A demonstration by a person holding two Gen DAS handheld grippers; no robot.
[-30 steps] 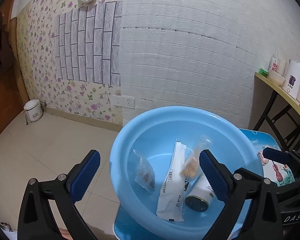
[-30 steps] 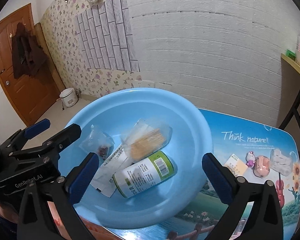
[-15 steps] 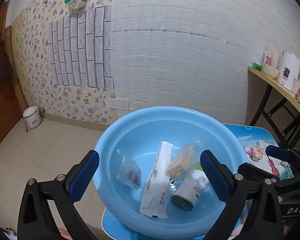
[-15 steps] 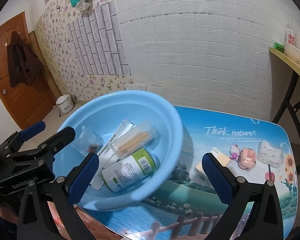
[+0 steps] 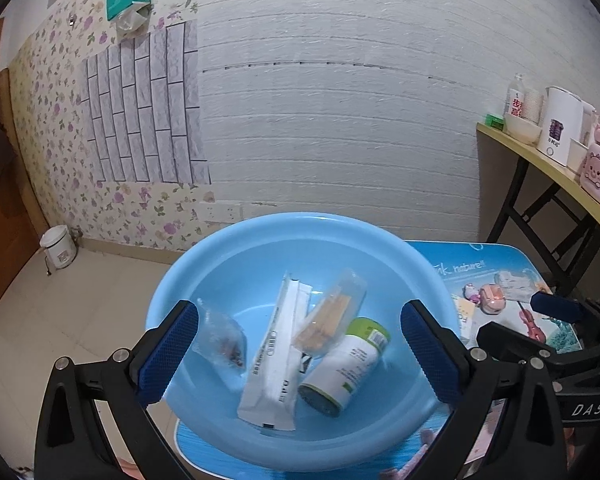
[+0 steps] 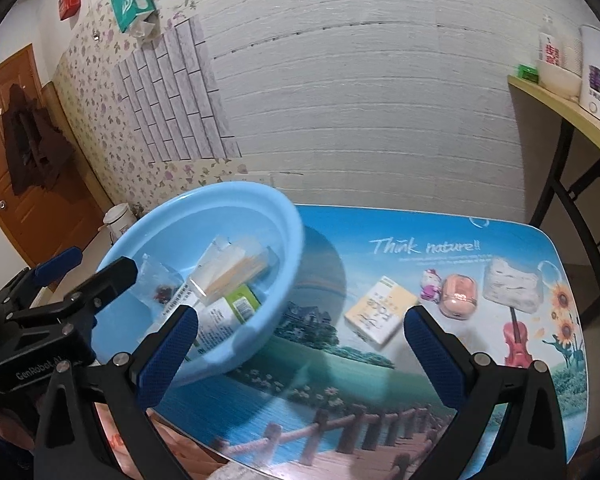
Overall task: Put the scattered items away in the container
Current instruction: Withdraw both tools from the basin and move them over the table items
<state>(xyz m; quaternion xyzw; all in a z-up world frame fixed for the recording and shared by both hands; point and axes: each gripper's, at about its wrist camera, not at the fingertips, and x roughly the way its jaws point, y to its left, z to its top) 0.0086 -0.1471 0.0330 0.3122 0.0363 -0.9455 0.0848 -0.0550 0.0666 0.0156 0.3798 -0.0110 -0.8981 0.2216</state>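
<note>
Left wrist: left gripper [image 5: 300, 354] spread wide, empty | basin [image 5: 260, 248] on table [image 6: 440, 232] left end holds bottle [image 5: 346, 366], sachet [image 5: 276, 356], two bags | right wrist: right gripper [image 6: 300, 350] spread, empty | box [image 6: 380, 314], pink case [image 6: 459, 296], white pouch [image 6: 512, 286] lie on table outside basin

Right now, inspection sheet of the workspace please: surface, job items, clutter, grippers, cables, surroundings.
Surface: picture-printed blue table.
Job's things: round light-blue plastic basin at the table's left end holds a green-labelled white bottle, long white sachet, clear toothpick box and small clear packet. Still outside: yellow-white carton, pink round case, white wrapped pack, small cat figure.
Clutter: nothing seen.
Grippers: left gripper and right gripper open, empty.
Cables: nothing seen.
Surroundings: white brick wall, side shelf with crockery.
</note>
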